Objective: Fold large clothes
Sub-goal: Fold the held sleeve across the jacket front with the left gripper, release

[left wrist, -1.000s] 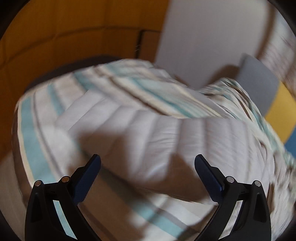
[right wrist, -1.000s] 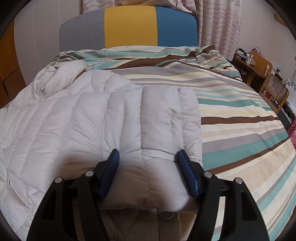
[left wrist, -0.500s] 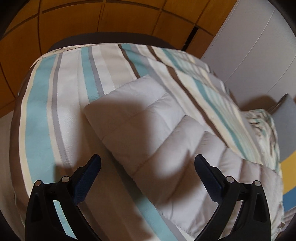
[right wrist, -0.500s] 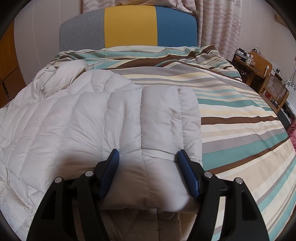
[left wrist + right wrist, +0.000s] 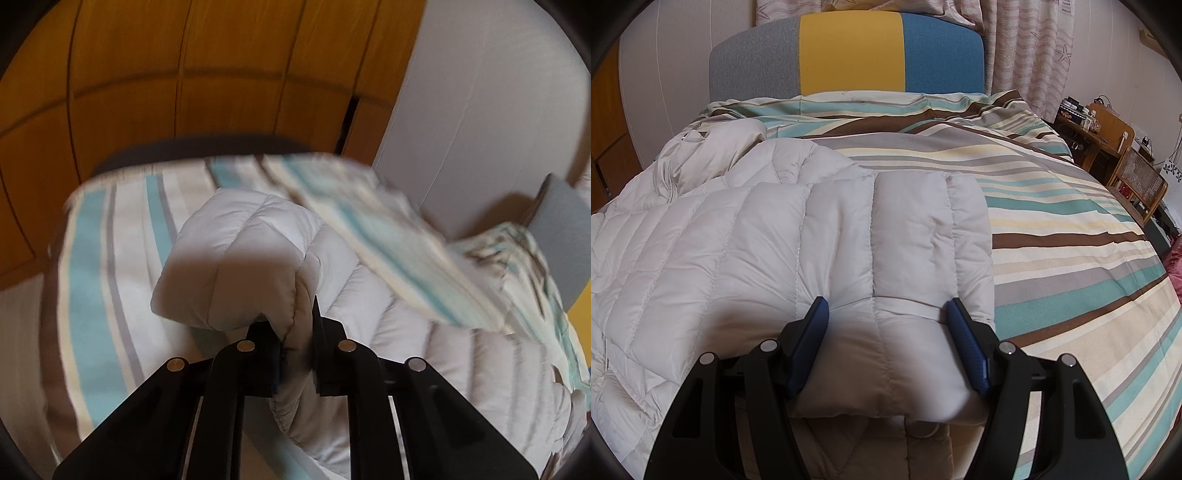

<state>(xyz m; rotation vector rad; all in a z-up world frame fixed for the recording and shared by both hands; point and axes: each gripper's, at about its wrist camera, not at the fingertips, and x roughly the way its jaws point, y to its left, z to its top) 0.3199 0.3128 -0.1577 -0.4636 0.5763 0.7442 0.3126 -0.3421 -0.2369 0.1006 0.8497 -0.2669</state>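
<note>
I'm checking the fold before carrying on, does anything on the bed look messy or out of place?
Mostly tidy. The puffer coat lies flat on the striped duvet, but its collar end near the headboard is rumpled. The left hand-held gripper has just closed on a bunched edge, lifted off the bed.

The striped bedcover (image 5: 388, 236) is smeared by motion blur in the left wrist view, its far stripes unreadable. The puffer coat (image 5: 775, 258) is cut off at the left edge (its lower hem is hidden behind the right gripper (image 5: 888, 343)). Items on the desk (image 5: 1108, 129) are too small to identify.
</note>
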